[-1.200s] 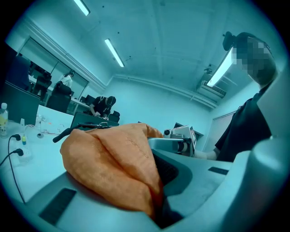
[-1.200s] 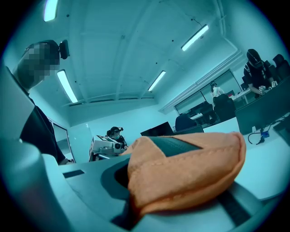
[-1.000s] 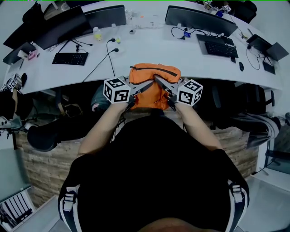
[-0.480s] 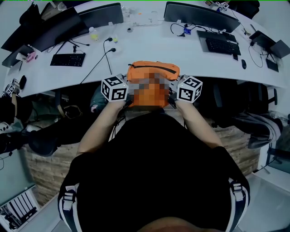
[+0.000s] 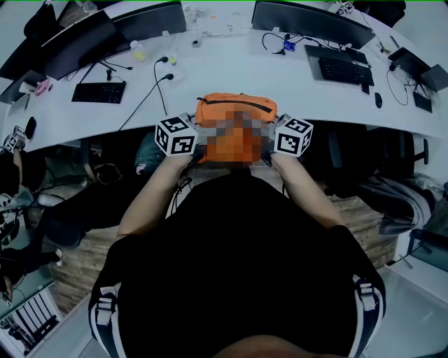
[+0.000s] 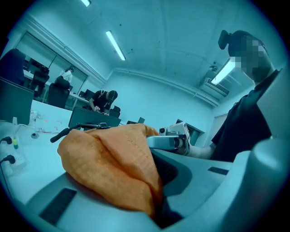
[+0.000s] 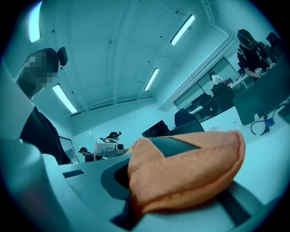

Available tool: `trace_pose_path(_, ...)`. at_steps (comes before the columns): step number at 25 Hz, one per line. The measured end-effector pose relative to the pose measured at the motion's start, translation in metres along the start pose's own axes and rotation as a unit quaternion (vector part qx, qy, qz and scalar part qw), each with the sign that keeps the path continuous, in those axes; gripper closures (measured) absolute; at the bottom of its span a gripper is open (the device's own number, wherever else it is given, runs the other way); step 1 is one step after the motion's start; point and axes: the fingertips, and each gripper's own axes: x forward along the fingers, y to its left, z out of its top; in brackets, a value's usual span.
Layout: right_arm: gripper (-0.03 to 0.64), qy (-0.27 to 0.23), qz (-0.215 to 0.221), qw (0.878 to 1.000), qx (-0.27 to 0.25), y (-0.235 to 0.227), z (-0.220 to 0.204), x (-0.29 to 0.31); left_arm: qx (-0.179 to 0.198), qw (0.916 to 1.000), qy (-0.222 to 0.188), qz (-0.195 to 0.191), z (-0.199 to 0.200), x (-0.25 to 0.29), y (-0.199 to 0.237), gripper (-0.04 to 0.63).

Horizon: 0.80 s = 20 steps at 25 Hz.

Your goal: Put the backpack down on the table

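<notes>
- Office room with strip lights (image 6: 114,45) on the ceiling; a long curved white table (image 5: 231,70) crosses it, and other people sit at desks further back.
- At the table's far edge stand dark monitors (image 5: 308,21). A keyboard (image 5: 98,91) lies toward the left end, a second keyboard (image 5: 341,70) and a mouse (image 5: 378,100) toward the right end, and black cables (image 5: 150,94) trail across the middle.
- An orange backpack (image 5: 238,105) is at the middle of the table's near edge, straight in front of the person. Its upper part is over the tabletop and its lower part is in front of the edge. Whether its weight already rests on the table cannot be told.
- A black zip runs along the backpack's top; what is inside cannot be seen.
- Left gripper (image 6: 149,190) is clenched on a fold of the orange fabric at the backpack's left side.
- Right gripper (image 7: 149,195) is clamped on a stitched orange flap at the backpack's right side.
- Both marker cubes flank the backpack, level with each other.
</notes>
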Motion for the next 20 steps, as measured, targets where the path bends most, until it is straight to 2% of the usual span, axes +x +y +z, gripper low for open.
trace_pose_path(20, 0.571, 0.022, 0.02, 0.999, 0.033, -0.069, 0.01, 0.008, -0.039, 0.9991, 0.006, 0.012, 0.002, 0.039, 0.056, 0.526)
